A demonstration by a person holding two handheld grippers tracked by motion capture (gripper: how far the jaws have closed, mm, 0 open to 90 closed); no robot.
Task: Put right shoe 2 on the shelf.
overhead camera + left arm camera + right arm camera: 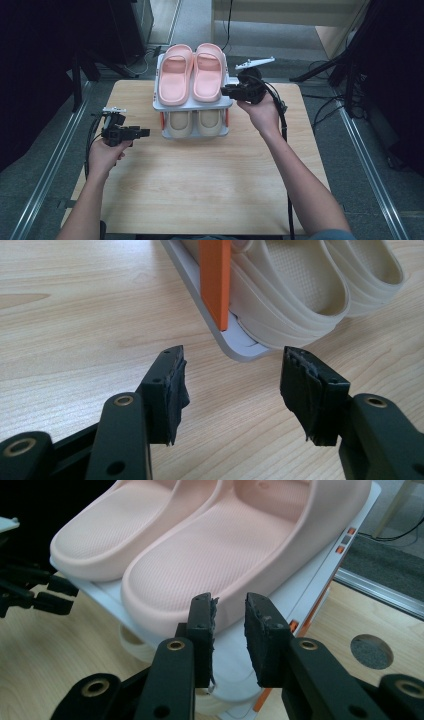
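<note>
High view: pink slippers (192,74) on the two-tier rack (165,104) lie lengthwise, toes away from the person. Right tongs (226,90) narrowly parted, empty, at the rack's side; left tongs (144,133) wide open over bare tabletop (200,175).

The high view looks forward and down over the whole worktop (200,180). Both gripper views sit close and low, sharing the shoe rack (194,106) (235,347) (320,587) from opposite sides.
</note>
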